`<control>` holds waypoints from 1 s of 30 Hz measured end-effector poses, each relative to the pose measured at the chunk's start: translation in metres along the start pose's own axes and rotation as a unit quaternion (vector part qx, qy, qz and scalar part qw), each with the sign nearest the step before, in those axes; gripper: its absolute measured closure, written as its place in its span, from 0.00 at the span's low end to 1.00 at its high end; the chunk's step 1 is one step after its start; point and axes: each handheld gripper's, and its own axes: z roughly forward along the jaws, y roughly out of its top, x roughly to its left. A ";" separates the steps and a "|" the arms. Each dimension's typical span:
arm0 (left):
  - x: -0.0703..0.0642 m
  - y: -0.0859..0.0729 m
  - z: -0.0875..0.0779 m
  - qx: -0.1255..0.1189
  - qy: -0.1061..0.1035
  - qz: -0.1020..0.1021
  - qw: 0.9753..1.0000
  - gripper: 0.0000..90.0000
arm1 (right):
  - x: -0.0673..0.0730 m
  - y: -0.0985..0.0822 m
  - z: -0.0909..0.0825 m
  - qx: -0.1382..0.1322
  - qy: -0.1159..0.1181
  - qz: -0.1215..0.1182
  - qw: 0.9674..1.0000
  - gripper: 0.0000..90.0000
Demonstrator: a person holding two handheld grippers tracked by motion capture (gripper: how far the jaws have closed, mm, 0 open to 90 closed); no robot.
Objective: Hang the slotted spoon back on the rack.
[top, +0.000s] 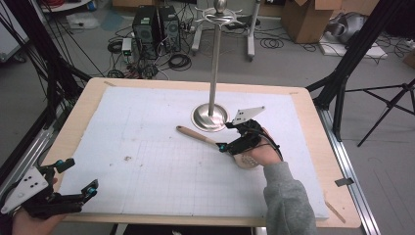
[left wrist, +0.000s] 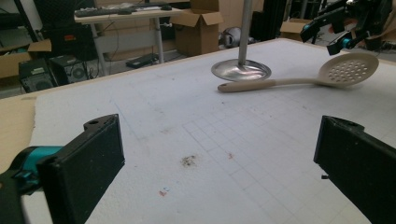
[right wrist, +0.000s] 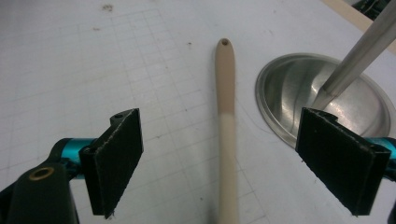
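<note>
A beige slotted spoon (top: 198, 137) lies on the white gridded mat (top: 147, 127), handle end toward the far left, perforated head (left wrist: 350, 69) under the person's right hand. My right gripper (top: 226, 136) hovers open over the handle. In the right gripper view the handle (right wrist: 226, 107) runs up between the two spread jaws of the right gripper (right wrist: 222, 144), untouched. A metal stand with a round base (top: 210, 118) and a tall pole (top: 215, 54) stands just beyond the spoon. My left gripper (top: 79, 175) is open at the near left corner, nothing between its jaws (left wrist: 219, 158).
The stand's base (right wrist: 322, 98) sits close to the right of the spoon handle. Hooks (top: 220, 17) top the pole. A small brown stain (top: 128, 158) marks the mat. Computer towers (top: 156, 27), cables and cardboard boxes (top: 308, 17) are on the floor beyond the table.
</note>
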 end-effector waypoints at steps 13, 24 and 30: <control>0.001 -0.001 -0.002 0.004 0.001 -0.001 1.000 0.02 | -0.010 -0.005 0.019 0.040 0.007 0.005 0.999 0.16; 0.002 -0.002 -0.003 0.002 0.002 -0.003 1.000 0.02 | -0.011 -0.008 0.036 0.090 0.008 -0.001 0.996 0.17; 0.001 -0.002 -0.002 0.003 0.002 -0.004 1.000 0.02 | -0.014 -0.011 0.041 0.107 0.002 0.003 0.994 0.17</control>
